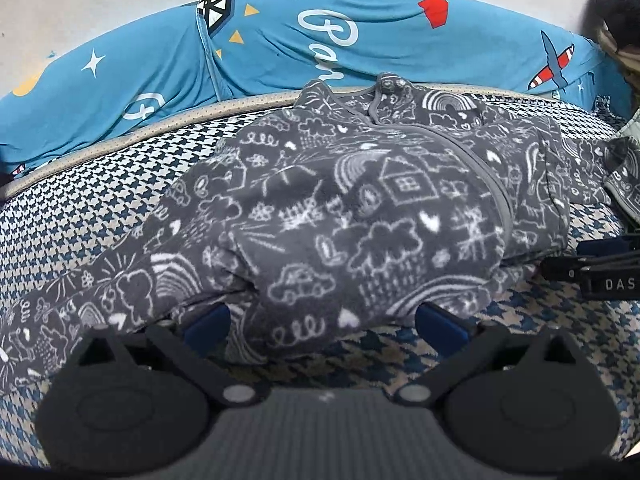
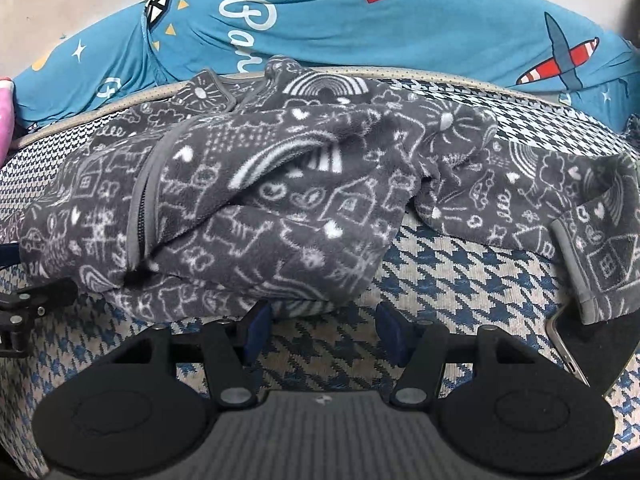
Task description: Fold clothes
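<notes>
We have a grey fleece garment (image 1: 340, 208) with white doodle print lying spread across the houndstooth cover (image 1: 80, 216) of what looks like a bed or cushion; a blue printed sheet (image 1: 360, 40) bunches along the far side. The zip front faces up, a sleeve trails off to the left and another to the right.

Our left gripper (image 1: 324, 322) sits at the near hem with its fingers apart, the fleece humped between and over them but not pinched. Our right gripper (image 2: 324, 330) is also spread wide, its blue pads just short of the near edge, holding nothing.

Risks as we judge them:
- The hem near the left gripper is bunched, so closing there may catch several layers, or only the top one, and the fold would come out skewed.
- The right gripper has bare cover between its fingers; closing now could nip the houndstooth cloth instead of the fleece.
- The right sleeve (image 2: 560, 200) drapes over a phone-like object (image 2: 568, 348) at the near right edge; lifting the garment could drag it off.
- The two grippers are close together, so a crossing move could make them collide.
- Thick fleece may spring back open after folding.
</notes>
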`<state>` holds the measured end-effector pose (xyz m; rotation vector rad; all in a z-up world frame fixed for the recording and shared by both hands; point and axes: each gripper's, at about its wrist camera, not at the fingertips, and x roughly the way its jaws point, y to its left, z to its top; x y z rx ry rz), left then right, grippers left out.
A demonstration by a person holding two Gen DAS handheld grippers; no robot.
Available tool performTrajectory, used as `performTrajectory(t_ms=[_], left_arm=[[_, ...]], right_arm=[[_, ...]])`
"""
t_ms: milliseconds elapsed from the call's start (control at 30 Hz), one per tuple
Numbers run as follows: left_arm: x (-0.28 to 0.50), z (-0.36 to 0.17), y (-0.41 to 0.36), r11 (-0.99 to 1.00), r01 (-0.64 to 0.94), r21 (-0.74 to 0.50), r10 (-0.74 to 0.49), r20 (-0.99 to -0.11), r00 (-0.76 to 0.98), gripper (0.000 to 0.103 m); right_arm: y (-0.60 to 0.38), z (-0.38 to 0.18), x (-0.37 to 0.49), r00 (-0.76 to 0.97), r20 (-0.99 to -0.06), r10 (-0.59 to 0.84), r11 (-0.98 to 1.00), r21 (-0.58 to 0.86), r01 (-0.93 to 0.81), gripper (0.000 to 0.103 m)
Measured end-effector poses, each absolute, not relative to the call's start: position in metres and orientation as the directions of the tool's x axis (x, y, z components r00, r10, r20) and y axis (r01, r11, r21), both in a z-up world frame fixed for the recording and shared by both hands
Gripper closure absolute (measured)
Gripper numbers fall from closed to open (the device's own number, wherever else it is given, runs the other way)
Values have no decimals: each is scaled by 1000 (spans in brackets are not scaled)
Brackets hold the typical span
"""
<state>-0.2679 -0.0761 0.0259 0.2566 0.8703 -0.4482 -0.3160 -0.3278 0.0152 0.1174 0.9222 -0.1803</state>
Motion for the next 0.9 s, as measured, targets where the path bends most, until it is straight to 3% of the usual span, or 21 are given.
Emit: performTrajectory(t_ms=[600,900], left_arm=[[-264,26,-77,886,463,30,-271,-777,568,0],[-256,27,-78,900,435,23,-256,-780,571,8]], right_arm=[[-331,15,-306,608,-788,-99,968,66,243,46],[-331,24,-298,661,-746,-85,961,114,252,63]])
